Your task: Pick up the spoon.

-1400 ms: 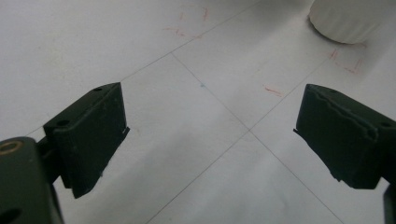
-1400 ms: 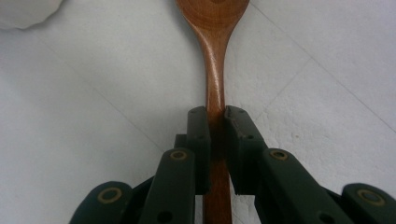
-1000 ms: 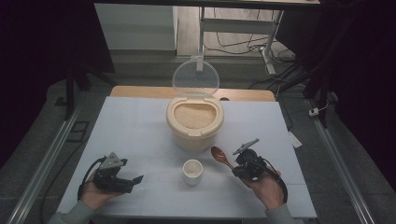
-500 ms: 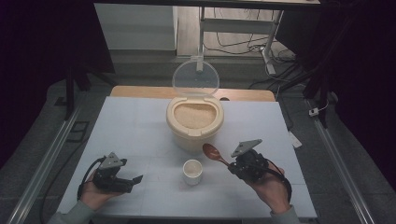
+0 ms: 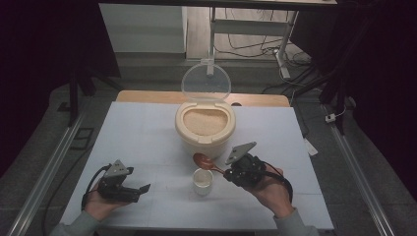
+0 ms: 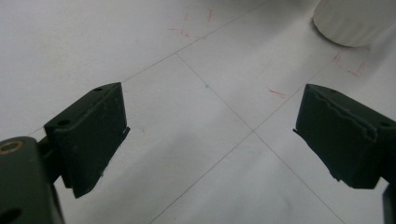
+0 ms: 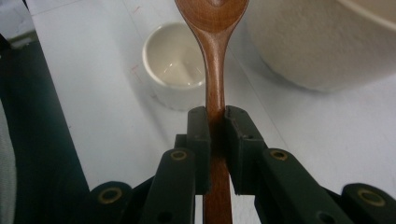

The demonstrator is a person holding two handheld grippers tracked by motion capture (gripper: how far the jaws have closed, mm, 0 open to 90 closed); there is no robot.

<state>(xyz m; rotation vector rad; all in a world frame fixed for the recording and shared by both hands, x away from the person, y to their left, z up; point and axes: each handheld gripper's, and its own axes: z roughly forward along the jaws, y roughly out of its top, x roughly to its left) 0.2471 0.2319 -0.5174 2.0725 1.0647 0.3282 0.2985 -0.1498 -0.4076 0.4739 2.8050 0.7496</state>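
- The wooden spoon point(image 7: 214, 56) is clamped by its handle between the jaws of the right gripper point(image 5: 227, 173).
- Its bowl point(image 5: 201, 160) is held above the counter point(image 5: 142, 128), between the rice container point(image 5: 205, 127) and the small white cup point(image 5: 202, 181).
- The left gripper point(image 5: 142, 189) is kept wide open and empty, low over the counter.

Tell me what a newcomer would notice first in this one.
A cream rice container, its clear lid standing open over the grains, sits mid-table. Just in front, the right claw is shut on a wooden spoon, its bowl above a small empty white cup. The left claw rests open at the table's near-left.
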